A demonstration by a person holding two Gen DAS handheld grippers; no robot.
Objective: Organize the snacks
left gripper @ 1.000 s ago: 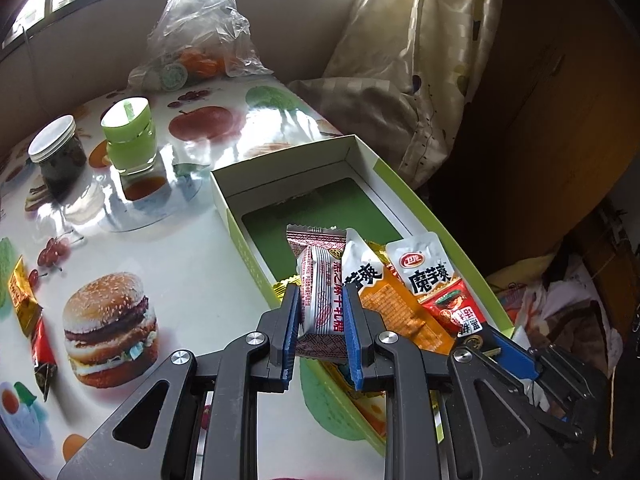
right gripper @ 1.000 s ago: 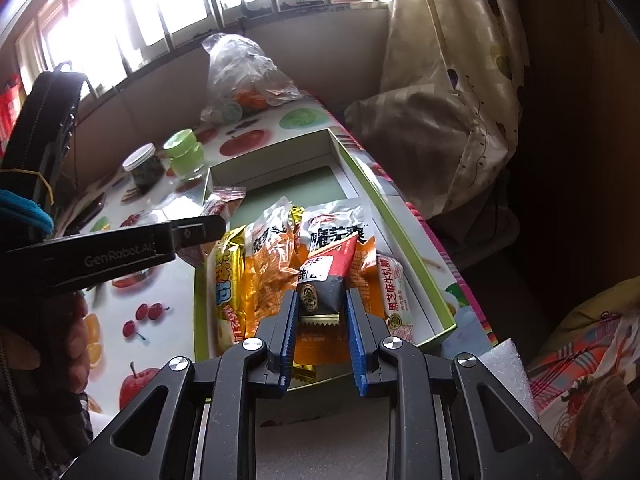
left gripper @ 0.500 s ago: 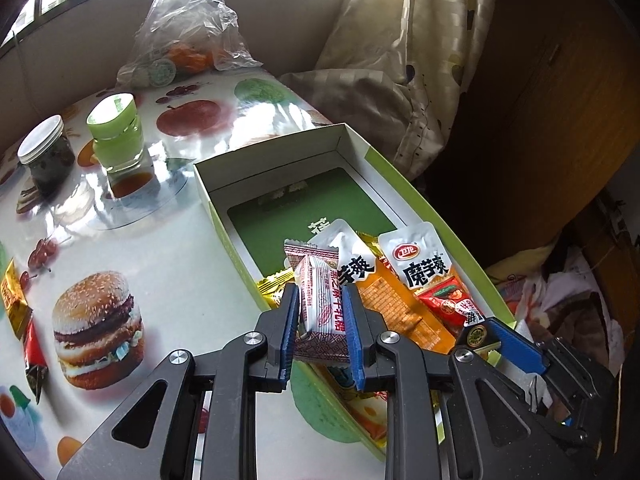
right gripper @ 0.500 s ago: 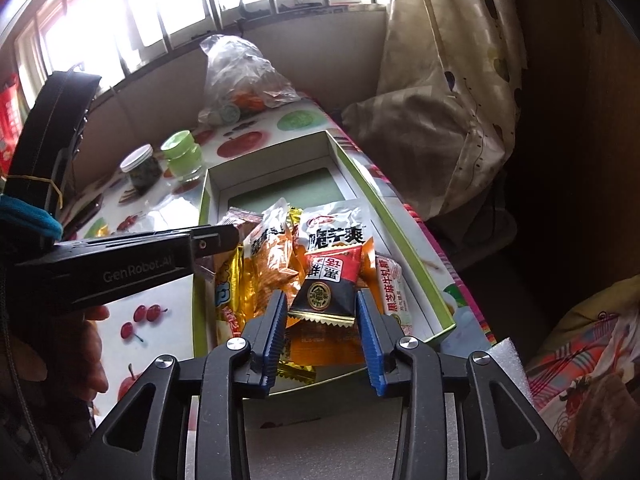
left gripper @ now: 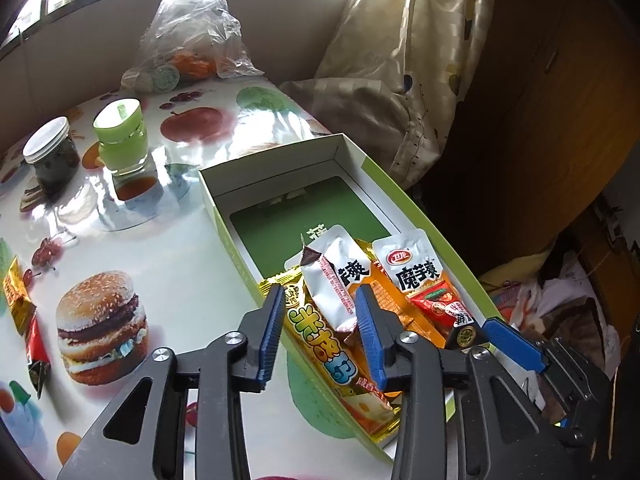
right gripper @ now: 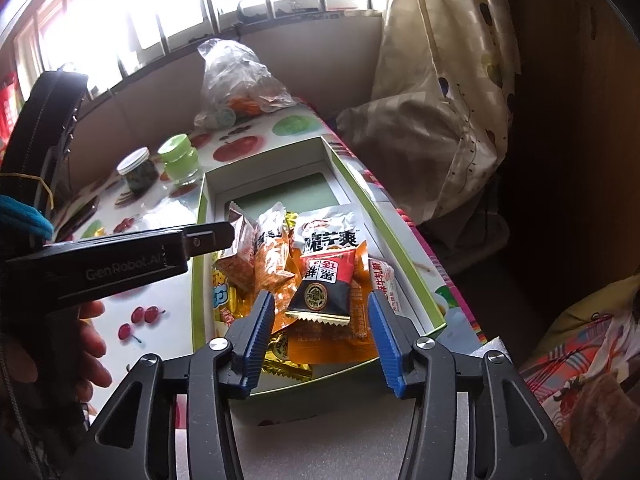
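Both claws have just been opening, and each has let go of its snack, which now lies in the box.

From the left wrist view, the left claw (left gripper: 320, 334) stands open over the near end of the green box (left gripper: 404, 200). Its blue pads touch nothing. A white snack pack (left gripper: 330, 284) that was pinched a second ago now lies loose between them, tilted, on top of a long yellow snack bar (left gripper: 320, 340). Beside it lie an orange packet (left gripper: 384, 300) and a white and red packet (left gripper: 424, 280). The far half of the box shows its bare green floor. The box sits on a desk (left gripper: 168, 248) with fruit and a burger printed on its cover. Further back on the desk stand a dark jar with a white lid (left gripper: 52, 156) and a green jar (left gripper: 120, 136), with a clear plastic bag (left gripper: 188, 36) behind them. Two small snacks (left gripper: 24, 320) lie at the left edge of the desk, well apart from the box. The tip of the right claw shows at the lower right.

From the right wrist view, the right claw (right gripper: 322, 330) is open too, wider than the left one. A red and black candy pack (right gripper: 324, 286) lies free between its pads, on top of the pile of orange packets in the near end of the box (right gripper: 400, 248). The left claw (right gripper: 208, 236) reaches in from the left side, with a hand (right gripper: 90, 344) holding it. Curtains (right gripper: 440, 92) hang to the right of the desk.
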